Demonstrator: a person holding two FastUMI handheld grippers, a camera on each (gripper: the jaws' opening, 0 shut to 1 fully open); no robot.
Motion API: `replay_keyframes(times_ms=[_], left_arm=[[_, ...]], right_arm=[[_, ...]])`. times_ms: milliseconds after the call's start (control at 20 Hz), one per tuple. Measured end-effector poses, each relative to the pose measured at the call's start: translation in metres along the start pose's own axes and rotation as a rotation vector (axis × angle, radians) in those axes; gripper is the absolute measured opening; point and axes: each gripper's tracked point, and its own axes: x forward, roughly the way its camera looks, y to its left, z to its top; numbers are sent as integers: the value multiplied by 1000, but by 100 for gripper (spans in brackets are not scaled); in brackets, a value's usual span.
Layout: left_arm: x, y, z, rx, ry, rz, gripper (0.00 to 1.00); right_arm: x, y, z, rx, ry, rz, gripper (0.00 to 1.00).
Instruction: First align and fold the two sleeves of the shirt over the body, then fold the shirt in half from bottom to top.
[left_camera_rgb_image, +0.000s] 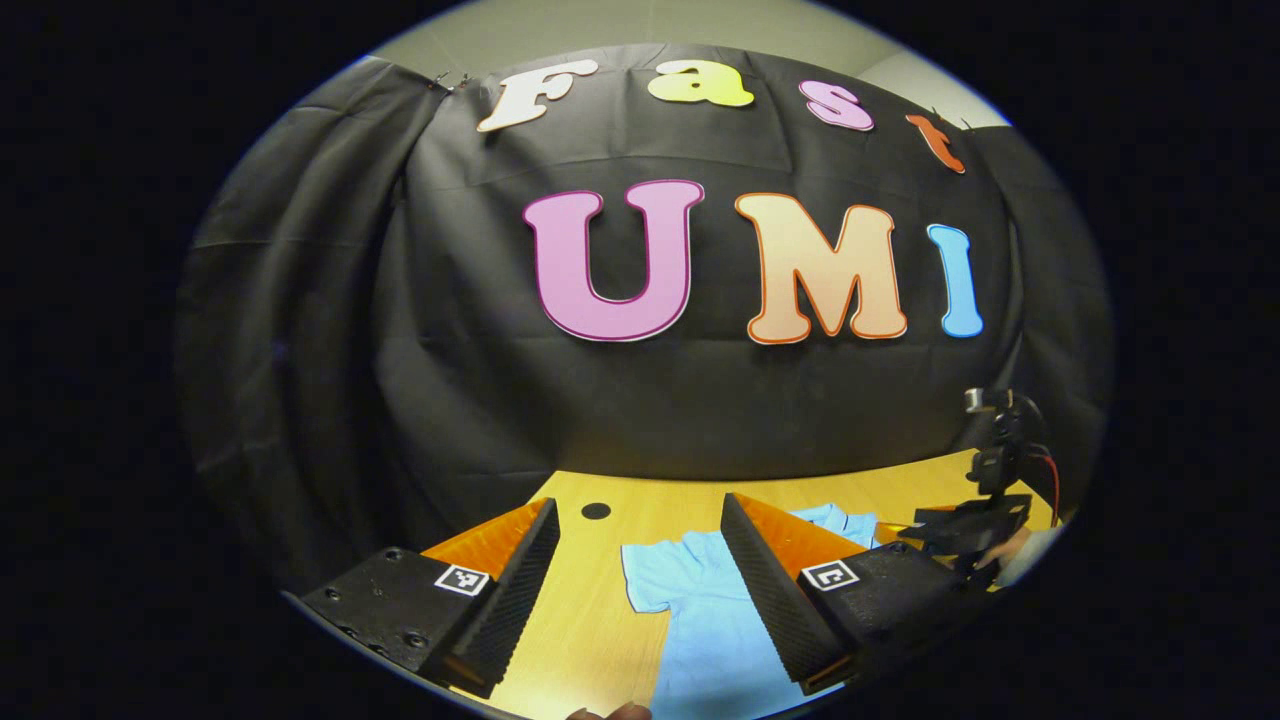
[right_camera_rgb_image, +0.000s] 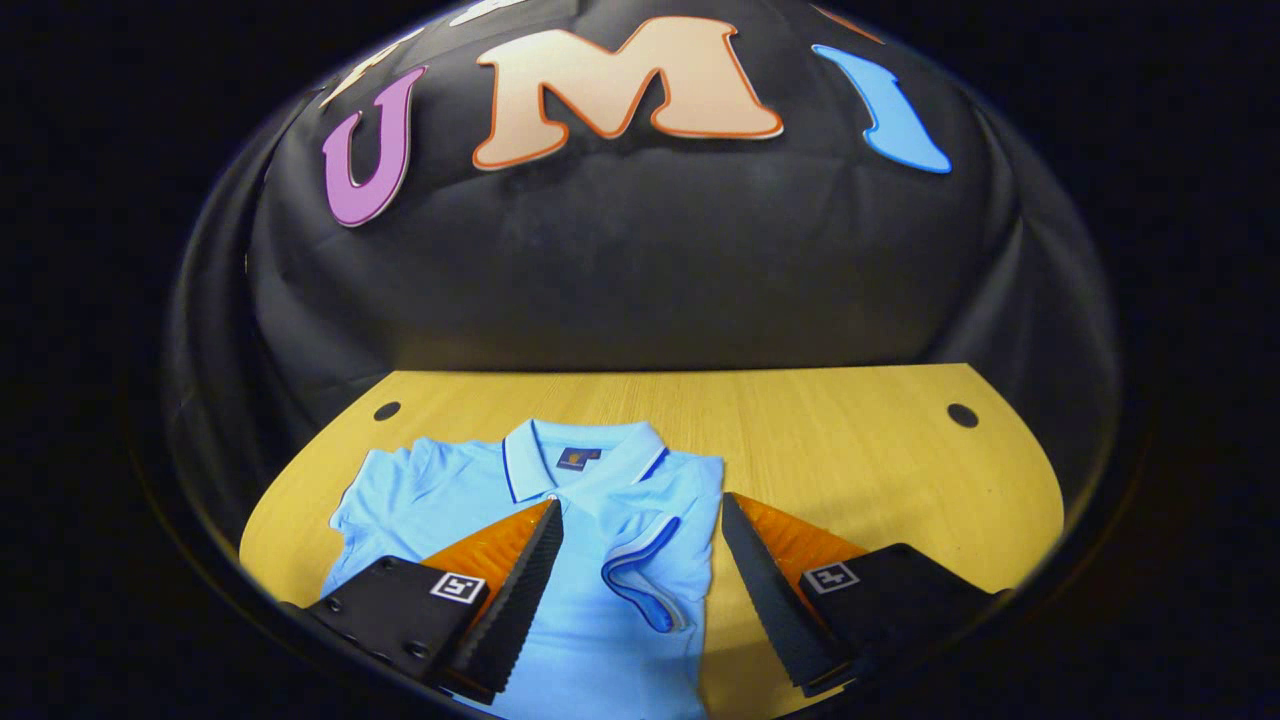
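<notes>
A light blue polo shirt (right_camera_rgb_image: 560, 620) lies flat on the wooden table (right_camera_rgb_image: 850, 450), collar (right_camera_rgb_image: 580, 455) toward the booth wall. In the right gripper view, one sleeve (right_camera_rgb_image: 650, 570) is folded over the body, while the other sleeve (right_camera_rgb_image: 385, 500) lies spread out to the left. My right gripper (right_camera_rgb_image: 641, 502) hovers open above the folded sleeve, holding nothing. In the left gripper view, my left gripper (left_camera_rgb_image: 638, 500) is open over the table edge beside the shirt (left_camera_rgb_image: 710, 620), whose spread sleeve (left_camera_rgb_image: 650, 570) lies between its fingers. The right gripper (left_camera_rgb_image: 965, 530) shows farther right, held by a hand (left_camera_rgb_image: 1020, 552).
Black cloth walls the back and sides of the table. Small dark holes sit in the tabletop (left_camera_rgb_image: 596, 511), (right_camera_rgb_image: 387, 411), (right_camera_rgb_image: 962, 415). Bare wood stretches to the right of the shirt in the right gripper view.
</notes>
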Motion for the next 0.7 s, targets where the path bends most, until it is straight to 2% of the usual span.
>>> replay_keyframes(times_ms=[50, 100, 150, 300, 350, 400, 450, 700], left_arm=[[10, -1, -6, -7, 11, -19, 100], [19, -3, -15, -16, 25, -37, 100], [29, -3, -24, -29, 40, -53, 97], [59, -3, -57, -70, 110, -83, 97], [70, -1, -68, -79, 129, -86, 98], [80, 1, -77, -84, 150, -90, 97], [90, 3, -85, -81, 164, -88, 96], [127, 1, -124, -77, 230, -124, 96]], right_arm=[[-10, -6, 5, -1, -15, -14, 96], [-21, -12, 9, -2, -27, -30, 99], [-32, -18, 11, 0, -35, -48, 99], [-60, -36, 11, 13, -43, -106, 99], [-67, -42, 8, 19, -41, -126, 99], [-73, -48, 5, 25, -39, -147, 95], [-80, -54, -2, 28, -30, -168, 99], [-113, -72, -27, 23, 10, -252, 99]])
